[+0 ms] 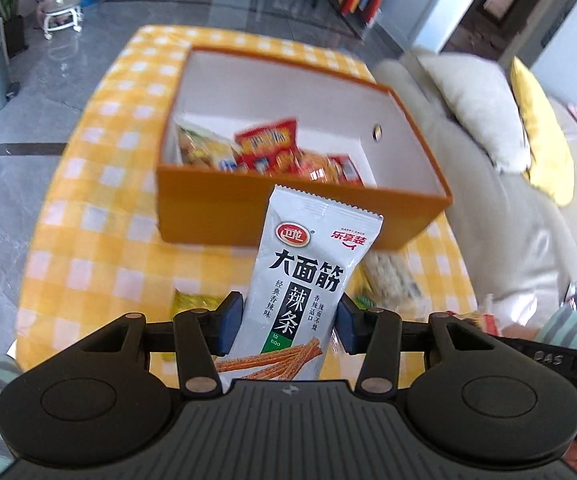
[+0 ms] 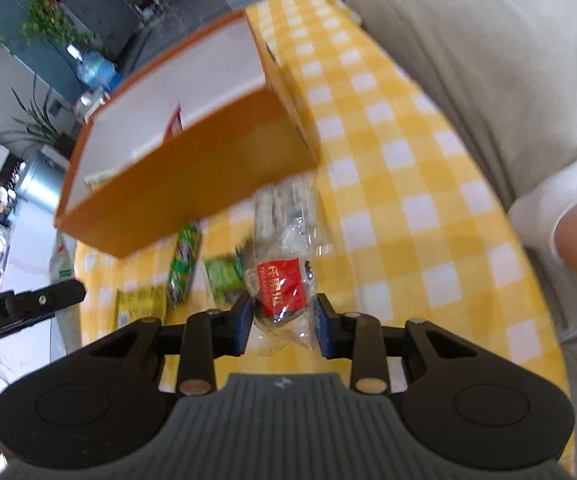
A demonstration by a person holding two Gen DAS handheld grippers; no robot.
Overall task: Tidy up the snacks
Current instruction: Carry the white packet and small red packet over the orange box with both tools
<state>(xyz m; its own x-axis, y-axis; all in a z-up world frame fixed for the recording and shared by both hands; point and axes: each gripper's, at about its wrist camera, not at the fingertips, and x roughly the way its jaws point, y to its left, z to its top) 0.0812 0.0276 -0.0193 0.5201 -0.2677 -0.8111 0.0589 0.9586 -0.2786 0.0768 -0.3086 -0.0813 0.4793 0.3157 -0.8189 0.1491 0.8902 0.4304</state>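
- The left gripper held a grey spicy-strip packet by its lower half, just near of the orange box; light, limp, slick foil.
- The right gripper pinched a clear wrapped snack, seemingly soft and crinkly, above the checked cloth.

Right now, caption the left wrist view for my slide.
Left gripper holds a silver spicy-strip packet before the orange snack box.

Yellow-checked table carries an orange box and loose snack packets.
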